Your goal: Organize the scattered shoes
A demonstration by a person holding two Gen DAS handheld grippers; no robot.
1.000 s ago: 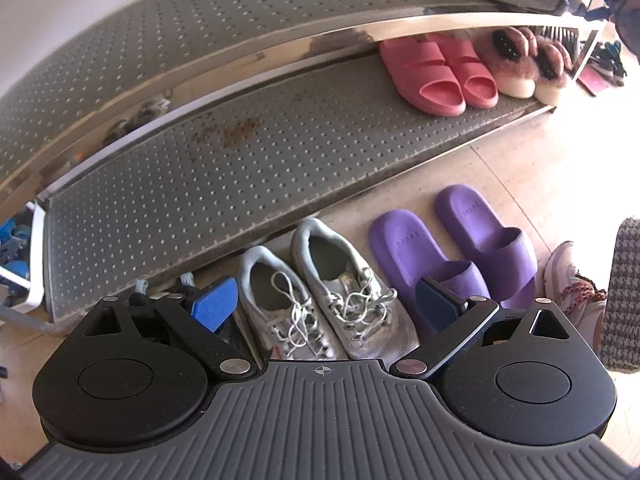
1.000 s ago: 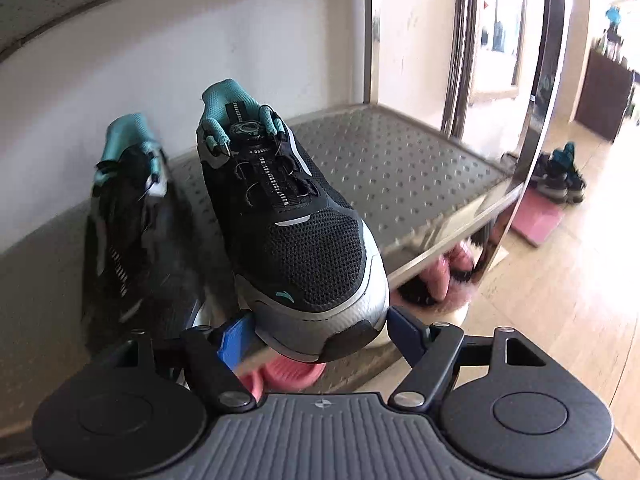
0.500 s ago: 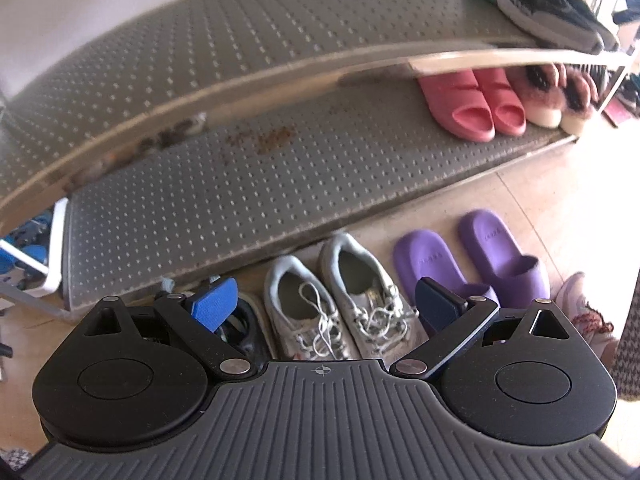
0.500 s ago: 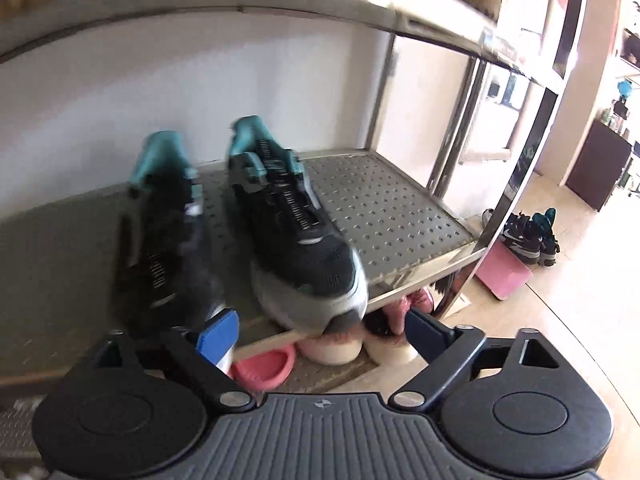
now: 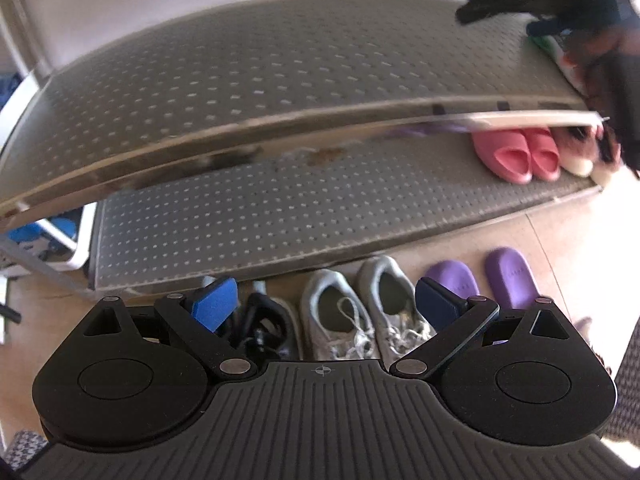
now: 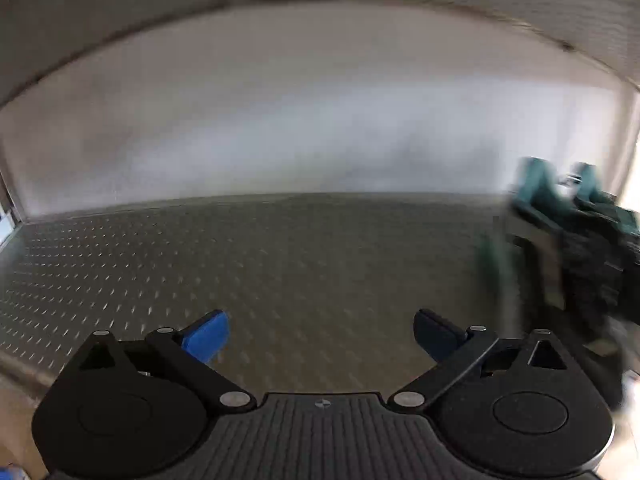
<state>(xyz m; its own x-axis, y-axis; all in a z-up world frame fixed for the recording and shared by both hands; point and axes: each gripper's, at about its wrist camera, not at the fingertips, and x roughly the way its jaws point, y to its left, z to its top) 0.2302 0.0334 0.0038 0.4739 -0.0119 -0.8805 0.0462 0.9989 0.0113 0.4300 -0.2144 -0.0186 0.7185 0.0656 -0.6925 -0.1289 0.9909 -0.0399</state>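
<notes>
1. Here, left wrist view: left claw spread wide, empty, above grey sneakers on the floor; purple slippers at 3 o'clock, pink slippers on the lower shelf.
2. Right wrist view: right claw wide, empty, over the bare shelf; black-teal sneakers blurred at 3 o'clock.

Heavy motion blur right view; daylight glare right edge; fisheye bending.

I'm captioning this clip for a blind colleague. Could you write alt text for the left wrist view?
An open, empty left gripper hovers over shoes lined up on the floor before a metal shoe rack: grey sneakers, purple slippers and a black shoe. Pink slippers sit on the lower shelf.
</notes>
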